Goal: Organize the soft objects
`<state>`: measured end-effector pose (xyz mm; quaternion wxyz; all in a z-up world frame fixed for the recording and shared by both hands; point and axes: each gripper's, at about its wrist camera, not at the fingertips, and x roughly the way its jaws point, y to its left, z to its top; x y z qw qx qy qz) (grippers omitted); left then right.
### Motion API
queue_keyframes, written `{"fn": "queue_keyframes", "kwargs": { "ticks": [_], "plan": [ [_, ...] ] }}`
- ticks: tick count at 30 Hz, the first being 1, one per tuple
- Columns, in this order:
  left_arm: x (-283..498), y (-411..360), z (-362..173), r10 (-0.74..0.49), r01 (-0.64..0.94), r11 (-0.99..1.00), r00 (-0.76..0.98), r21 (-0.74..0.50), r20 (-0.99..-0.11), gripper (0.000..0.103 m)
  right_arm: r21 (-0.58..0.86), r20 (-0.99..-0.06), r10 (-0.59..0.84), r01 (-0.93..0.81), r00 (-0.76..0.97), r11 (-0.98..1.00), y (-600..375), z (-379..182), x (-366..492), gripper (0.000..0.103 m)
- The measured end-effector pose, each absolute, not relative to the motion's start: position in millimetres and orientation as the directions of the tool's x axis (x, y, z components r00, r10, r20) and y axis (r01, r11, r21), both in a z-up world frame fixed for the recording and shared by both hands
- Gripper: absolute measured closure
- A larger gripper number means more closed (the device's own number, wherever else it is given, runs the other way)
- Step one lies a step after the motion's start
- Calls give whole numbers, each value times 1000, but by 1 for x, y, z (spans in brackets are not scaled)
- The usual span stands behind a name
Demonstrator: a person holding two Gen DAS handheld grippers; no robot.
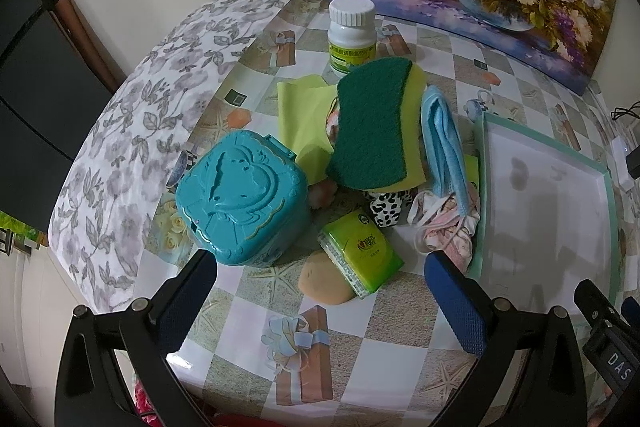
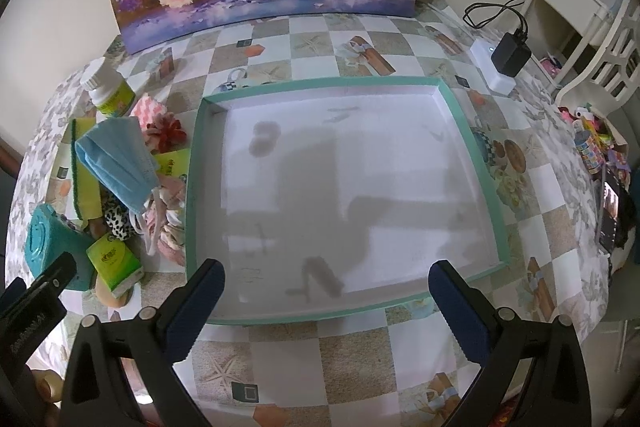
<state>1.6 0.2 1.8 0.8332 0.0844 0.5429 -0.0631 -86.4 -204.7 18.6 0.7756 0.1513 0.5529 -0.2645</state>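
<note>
Task not yet begun, as far as the views show. The shallow white tray with a teal rim (image 2: 472,131) is empty — only shadows on its floor — so every soft item is left to move. Left gripper (image 1: 320,277): fingers spread wide, nothing between them, hovering over the pile. Right gripper (image 2: 326,281): likewise wide open and empty, poised over the tray's near edge. In the left wrist view the pile sits at about 12 o'clock from the left gripper, with the tray at 3 o'clock just beside it. Soft candidates: green-and-yellow scouring sponge (image 1: 372,125) on top of a yellow-green cloth (image 1: 298,115); folded light-blue face mask (image 1: 442,143) leaning on the sponge's right edge; pink floral fabric with elastic loops (image 1: 448,231) touching the tray's rim; a leopard-print fabric piece (image 1: 386,207) partly buried; green tissue pack (image 1: 360,253) resting on a beige oval sponge-like pad (image 1: 322,285). Hard items, judged to stay out: embossed teal plastic box (image 1: 240,201), lid closed, contents hidden; white screw-cap pill bottle (image 1: 352,33) at the back, upright, capped. All on the checkered vinyl tablecloth (image 1: 400,339).
</note>
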Motion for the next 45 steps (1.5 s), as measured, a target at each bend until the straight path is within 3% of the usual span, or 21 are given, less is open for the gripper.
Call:
{"fn": "queue_keyframes", "kwargs": {
  "ticks": [45],
  "plan": [
    [1,0,-1,-13,196,978,394,70,-919,0,-67,-946,-234,570,226,819,-203,12,-84,0]
  ]
}}
